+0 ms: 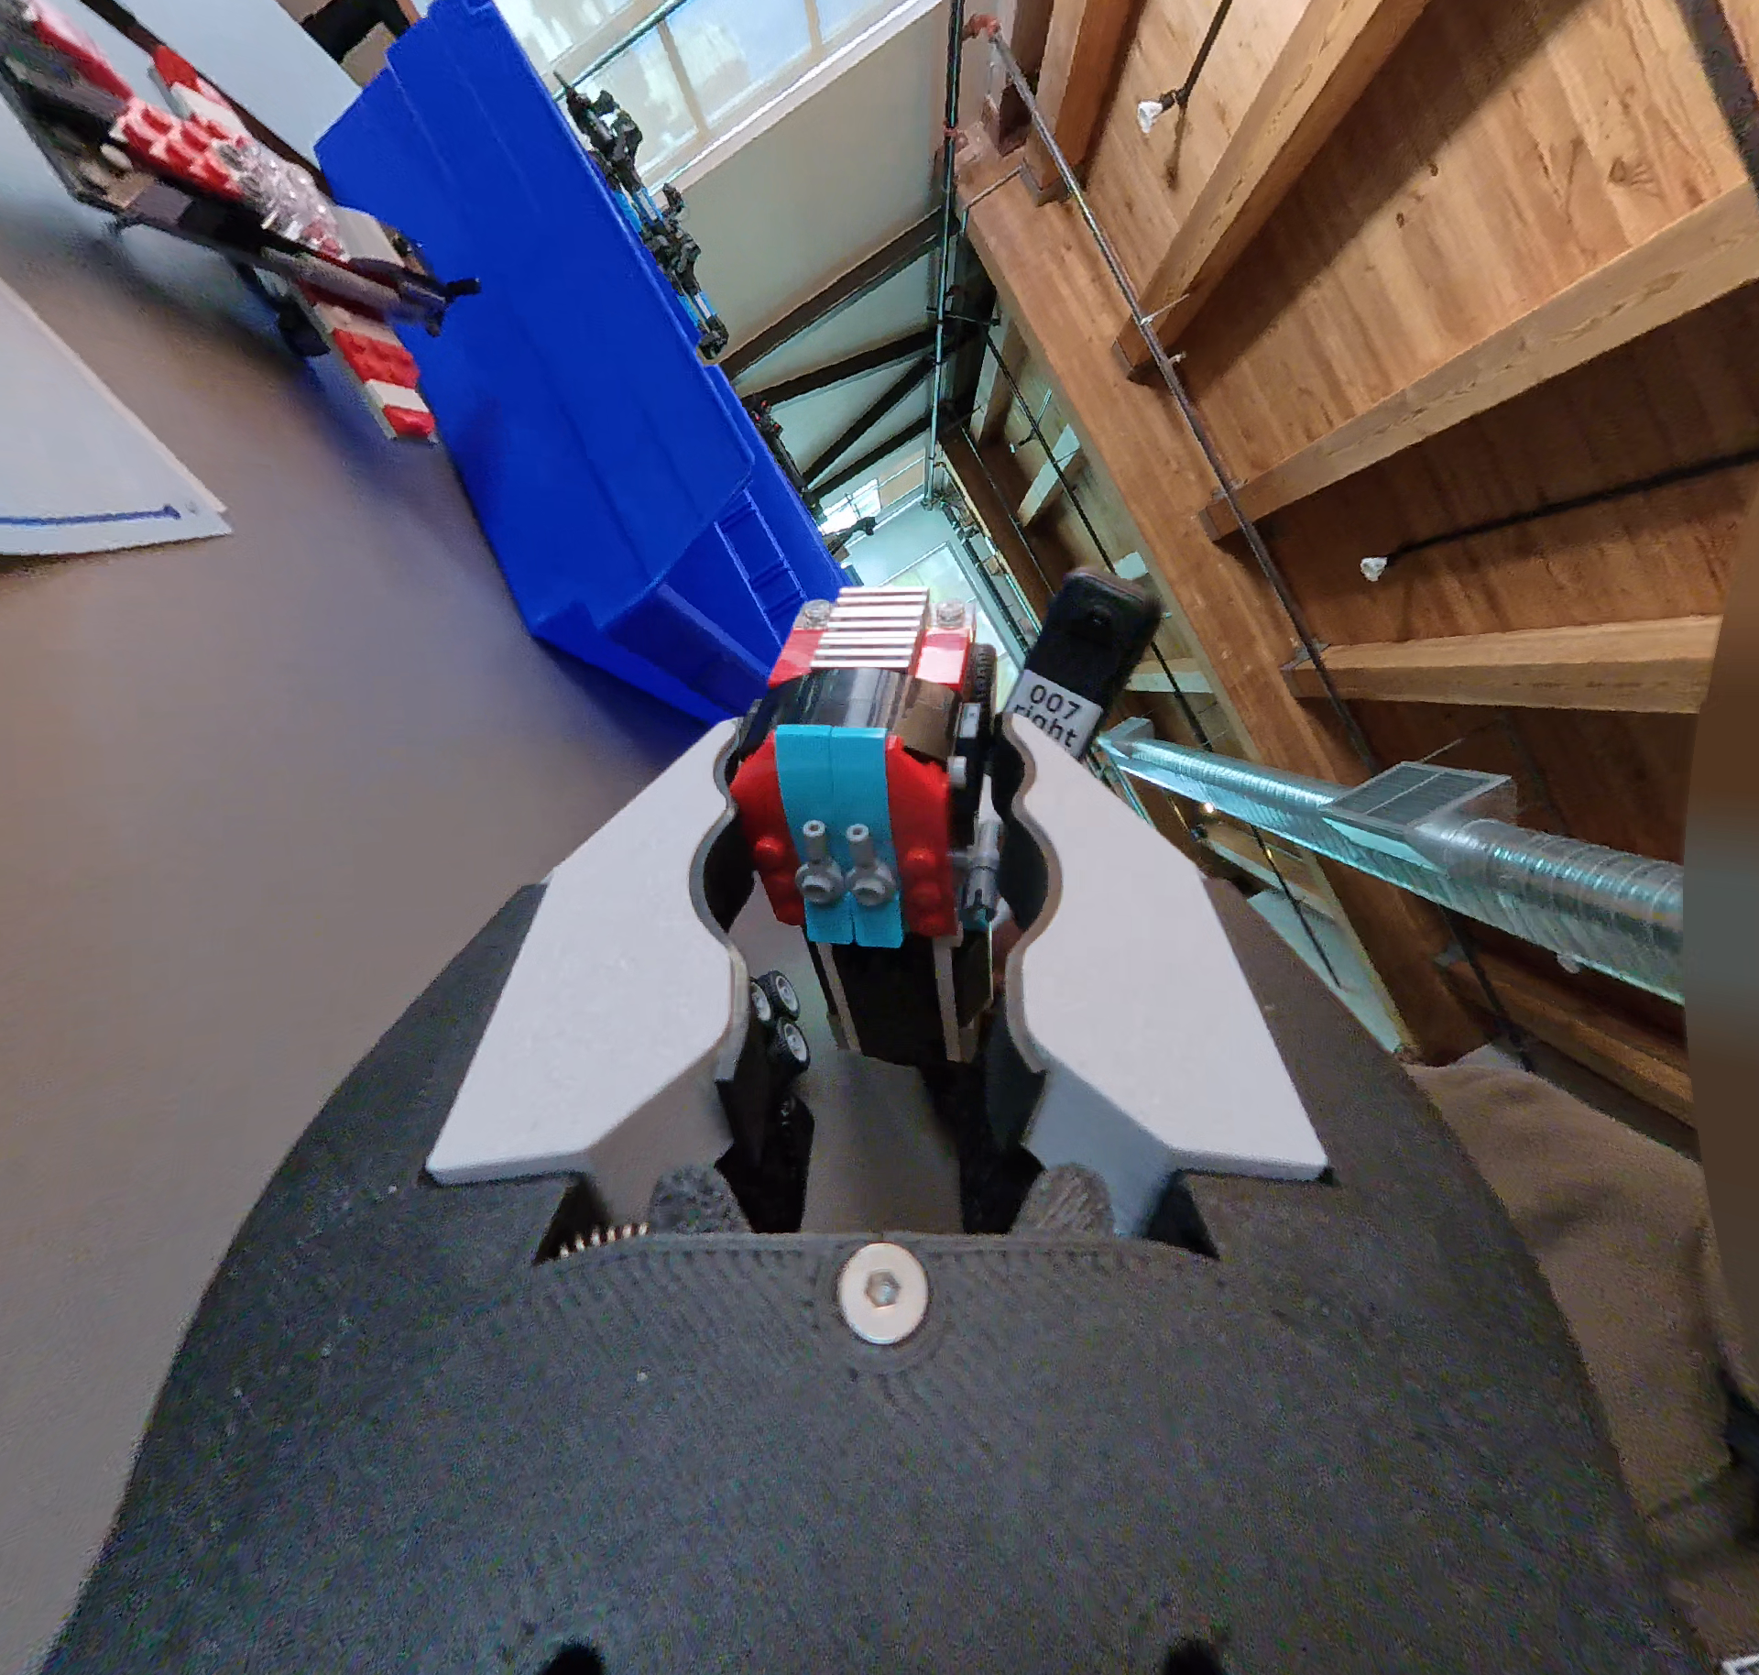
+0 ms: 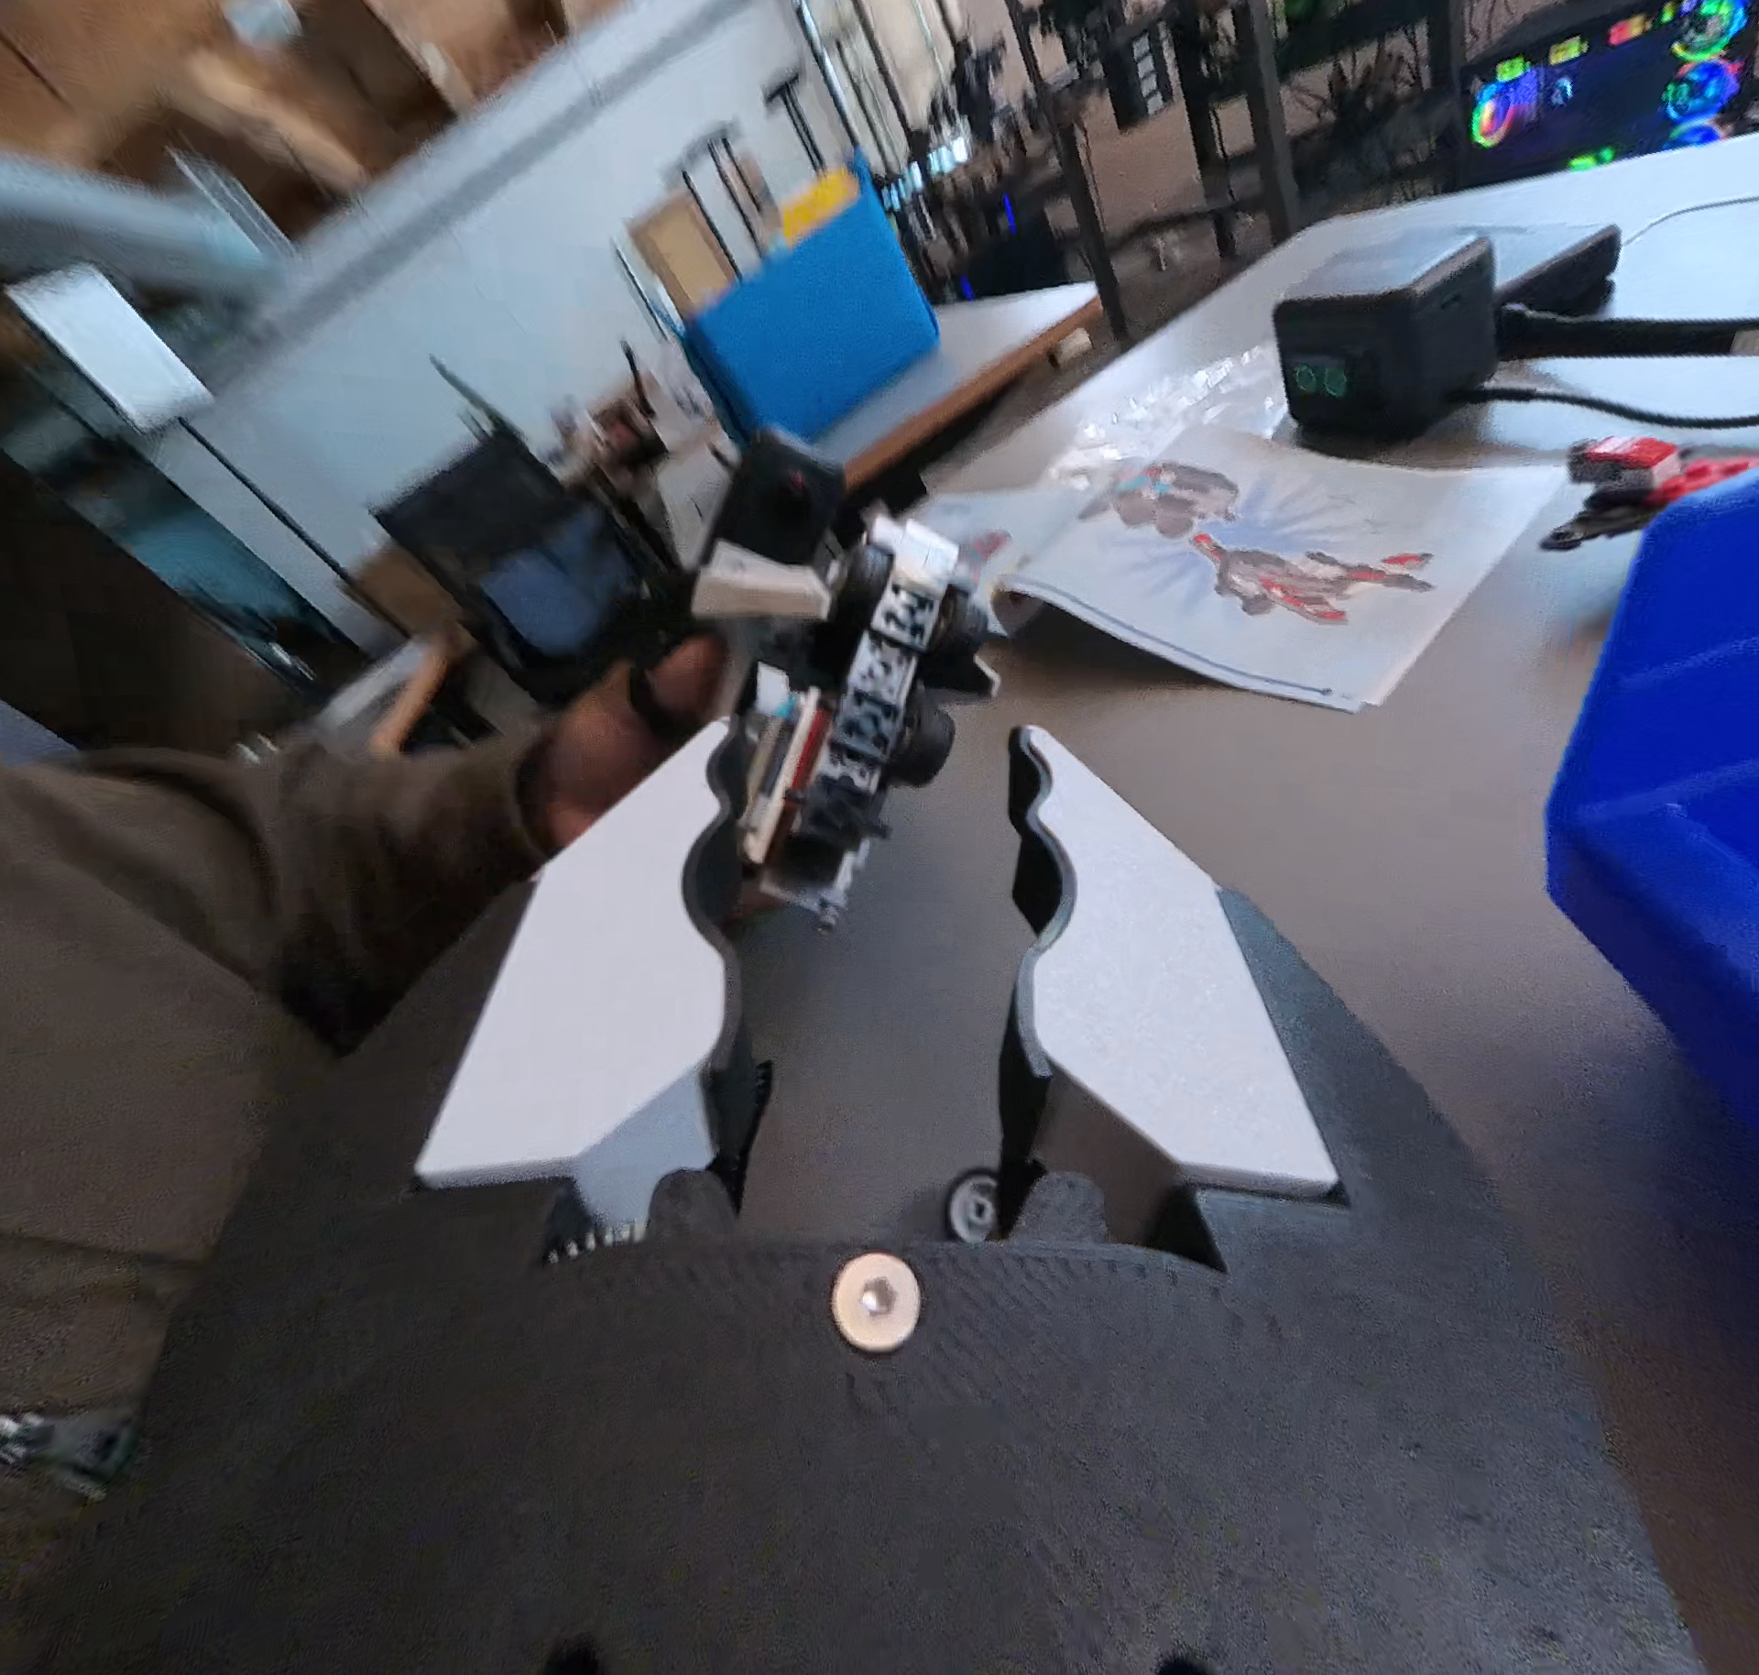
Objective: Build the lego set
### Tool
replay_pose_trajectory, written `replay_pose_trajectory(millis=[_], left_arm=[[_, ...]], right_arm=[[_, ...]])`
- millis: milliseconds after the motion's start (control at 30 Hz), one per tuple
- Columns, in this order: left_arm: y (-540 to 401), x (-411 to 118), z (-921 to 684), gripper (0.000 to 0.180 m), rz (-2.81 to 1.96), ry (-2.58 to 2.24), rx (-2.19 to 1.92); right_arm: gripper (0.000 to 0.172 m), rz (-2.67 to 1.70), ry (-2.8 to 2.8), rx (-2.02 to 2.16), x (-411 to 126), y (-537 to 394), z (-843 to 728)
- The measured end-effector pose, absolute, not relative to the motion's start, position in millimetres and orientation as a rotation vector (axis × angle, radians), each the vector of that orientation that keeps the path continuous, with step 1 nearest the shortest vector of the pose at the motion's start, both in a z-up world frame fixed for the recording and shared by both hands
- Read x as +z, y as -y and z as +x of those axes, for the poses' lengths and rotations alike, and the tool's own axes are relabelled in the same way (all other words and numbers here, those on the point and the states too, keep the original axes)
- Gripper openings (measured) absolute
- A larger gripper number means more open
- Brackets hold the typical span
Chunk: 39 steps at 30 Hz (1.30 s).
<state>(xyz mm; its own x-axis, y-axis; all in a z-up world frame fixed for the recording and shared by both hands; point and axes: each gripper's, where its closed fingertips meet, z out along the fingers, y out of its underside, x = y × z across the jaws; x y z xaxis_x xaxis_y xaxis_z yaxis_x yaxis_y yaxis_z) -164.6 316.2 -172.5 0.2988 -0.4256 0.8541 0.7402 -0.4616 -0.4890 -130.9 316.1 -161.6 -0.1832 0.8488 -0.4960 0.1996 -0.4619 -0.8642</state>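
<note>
The left tongs (image 1: 861, 830) pinch a brick-built toy truck (image 1: 857, 830) (light, rigid, likely to shed pieces); the right tongs (image 2: 871, 830) are spread.

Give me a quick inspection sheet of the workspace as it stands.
Surface: dark tabletop.
Job's things: red, teal and black brick vehicle, lifted off the table.
Clutter: blue bins; open instruction booklet; another brick build; black box.
Grippers: left gripper clamps the vehicle; right gripper open, vehicle beside its left finger only.
Cables: black cable from the box.
Surroundings: wooden beams, windows, metal duct.
</note>
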Motion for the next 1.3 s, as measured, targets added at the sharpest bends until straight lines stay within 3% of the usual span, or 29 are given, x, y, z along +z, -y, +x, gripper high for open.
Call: replay_pose_trajectory(millis=[400, 533, 633, 700, 800, 1300], left_arm=[[-321.1, -176.9, -193.7, 0.050, -1.419, 0.560, -1.362], [-320.2, -174.3, -191.7, 0.050, -1.378, 0.595, -1.388], [-319.9, -174.5, -180.2, 0.050, -1.390, 0.581, -1.425], [-320.1, -171.7, -179.6, 0.051, -1.376, 0.568, -1.426], [-318.6, -162.6, -172.5, 0.060, -1.394, 0.477, -1.453], [-307.1, -156.2, -128.6, 0.065, -1.442, 0.315, -1.684]], right_arm=[[0.080, -1.258, 1.501, 0.909, -193.3, -284.4, -156.4], [0.078, -1.164, 1.502, 0.720, -193.4, -283.4, -162.4], [0.060, -1.117, 1.483, 0.603, -191.8, -288.6, -164.5], [0.053, -1.098, 1.462, 0.598, -188.4, -291.0, -163.2], [0.053, -1.105, 1.414, 0.667, -180.0, -293.0, -161.0], [0.053, -1.019, 1.292, 0.829, -151.2, -295.2, -148.4]])
